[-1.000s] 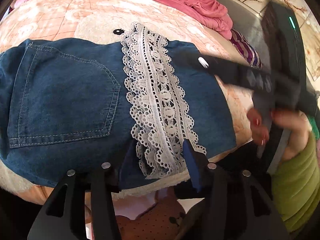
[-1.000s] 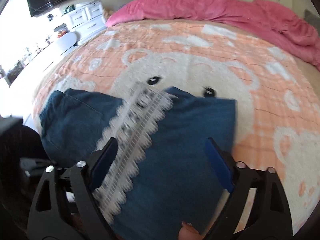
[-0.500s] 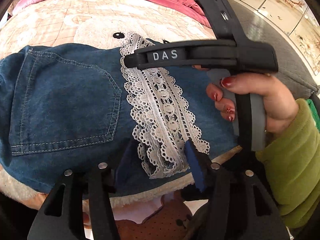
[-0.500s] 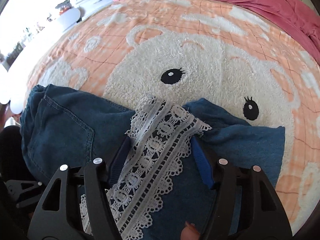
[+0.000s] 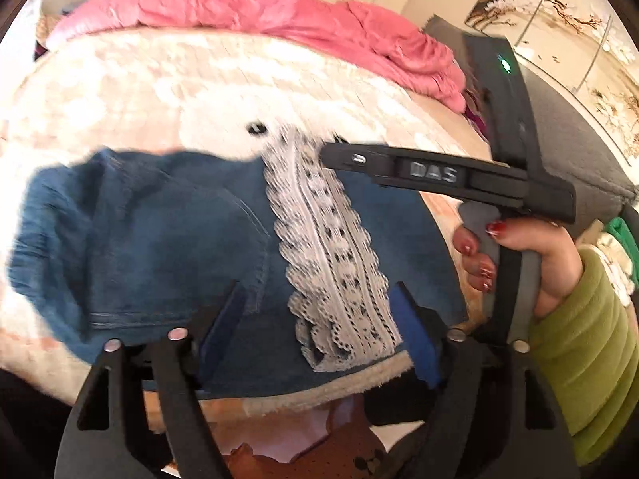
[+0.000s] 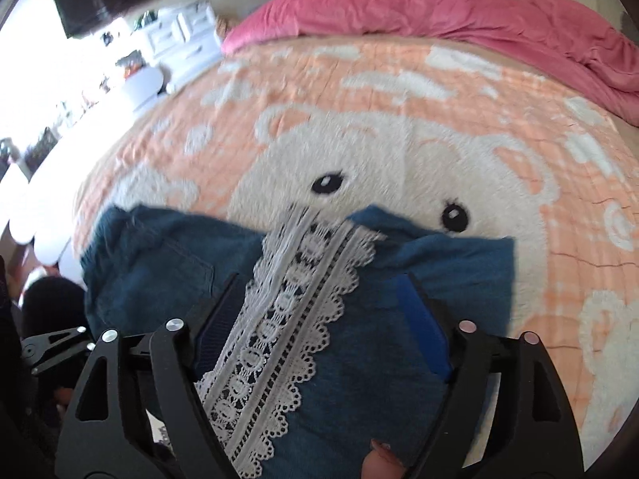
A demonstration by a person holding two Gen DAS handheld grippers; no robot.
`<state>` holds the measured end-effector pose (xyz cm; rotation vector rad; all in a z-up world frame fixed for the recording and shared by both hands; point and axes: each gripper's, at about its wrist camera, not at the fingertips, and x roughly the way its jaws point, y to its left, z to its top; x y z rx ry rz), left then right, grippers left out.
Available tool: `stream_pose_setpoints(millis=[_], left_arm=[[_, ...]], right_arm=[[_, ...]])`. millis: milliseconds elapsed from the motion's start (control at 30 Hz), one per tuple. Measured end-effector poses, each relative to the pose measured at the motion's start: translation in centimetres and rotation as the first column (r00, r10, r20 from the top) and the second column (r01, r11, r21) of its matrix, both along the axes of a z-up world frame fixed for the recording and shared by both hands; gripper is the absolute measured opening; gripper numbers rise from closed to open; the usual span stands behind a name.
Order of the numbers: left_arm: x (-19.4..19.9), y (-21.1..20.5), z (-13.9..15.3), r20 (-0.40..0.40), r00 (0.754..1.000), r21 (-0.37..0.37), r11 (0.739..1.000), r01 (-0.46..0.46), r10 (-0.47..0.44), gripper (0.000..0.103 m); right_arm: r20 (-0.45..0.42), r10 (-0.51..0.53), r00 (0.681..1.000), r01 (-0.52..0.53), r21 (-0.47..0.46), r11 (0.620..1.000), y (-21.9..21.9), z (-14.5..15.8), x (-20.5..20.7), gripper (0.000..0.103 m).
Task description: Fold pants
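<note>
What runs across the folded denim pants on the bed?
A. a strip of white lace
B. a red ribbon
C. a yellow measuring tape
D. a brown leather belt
A: a strip of white lace lies across the blue denim pants, from their far edge to the near one, between the fingers of the open right gripper.

Right hand-held gripper (image 6: 323,319): 0.5 s ago its fingers sat narrowly around the lace trim (image 6: 287,319); now they are spread wide and drawn back, above the folded denim pants (image 6: 379,359). In the left wrist view its body has lifted off the pants toward the right.

Left hand-held gripper (image 5: 317,333): fingers also wider apart than before and pulled back from the near lace end. Both views are motion-blurred.
</note>
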<state>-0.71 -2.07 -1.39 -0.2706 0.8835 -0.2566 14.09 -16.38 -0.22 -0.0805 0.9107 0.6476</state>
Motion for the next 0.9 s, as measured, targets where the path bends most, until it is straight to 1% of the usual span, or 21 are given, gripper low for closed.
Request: stream_pose_setpoints(millis=[67, 200, 267, 367, 467, 533, 600, 733, 767, 800, 900], left_arm=[[-0.5, 0.5, 0.8, 0.025, 0.999, 0.021, 0.999, -0.031, 0.030, 0.076], [-1.4, 3.5, 2.5, 0.044, 0.993, 0.046, 0.992, -0.115, 0.113, 0.079], [-2.1, 5.4, 2.8, 0.047, 0.984, 0.042, 0.984, -0.174, 0.172, 0.081], [-3.3, 8.0, 2.9, 0.031, 0.967, 0.035, 0.966, -0.255, 0.254, 0.081], [-4.1, 10.4, 3.1, 0.018, 0.951, 0.004, 0.951, -0.310, 0.309, 0.081], [-4.5, 11.4, 3.0, 0.016, 0.944, -0.014, 0.945, -0.328, 0.328, 0.081], [-4.2, 11.6, 2.6, 0.002, 0.946, -0.033, 0.945, -0.325, 0.325, 0.081], [-3.7, 11.8, 1.3, -0.040, 0.944, -0.038, 0.944, -0.329, 0.327, 0.082], [-3.6, 12.1, 0.9, -0.057, 0.941, -0.049, 0.941, -0.336, 0.333, 0.085], [-3.5, 12.3, 0.5, -0.067, 0.938, -0.057, 0.938, -0.343, 0.339, 0.086], [-3.6, 12.8, -0.4, -0.093, 0.934, -0.086, 0.932, -0.353, 0.345, 0.086]], right_arm=[[0.019, -0.011, 1.000, 0.011, 0.024, 1.000, -0.6, 0.8, -0.1, 0.078], [0.048, 0.001, 0.999, -0.003, 0.045, 0.999, -0.7, 1.8, -0.6, 0.084], [0.048, 0.024, 0.999, -0.026, 0.053, 0.998, 0.0, 2.1, -0.8, 0.084], [0.070, 0.069, 0.995, -0.073, 0.055, 0.996, 1.1, 2.9, -1.8, 0.087], [0.074, 0.111, 0.991, -0.117, 0.076, 0.990, 2.3, 3.8, -2.6, 0.088], [0.062, 0.136, 0.989, -0.141, 0.098, 0.985, 3.3, 4.3, -2.9, 0.089], [0.058, 0.162, 0.985, -0.167, 0.101, 0.981, 4.2, 4.7, -3.3, 0.090], [0.049, 0.214, 0.976, -0.217, 0.064, 0.974, 6.7, 5.0, -3.7, 0.092], [0.042, 0.231, 0.972, -0.233, 0.059, 0.971, 7.5, 5.0, -3.7, 0.093], [0.033, 0.249, 0.968, -0.251, 0.062, 0.966, 8.3, 5.0, -3.7, 0.093], [0.008, 0.300, 0.954, -0.300, 0.069, 0.951, 10.4, 4.9, -3.7, 0.093]])
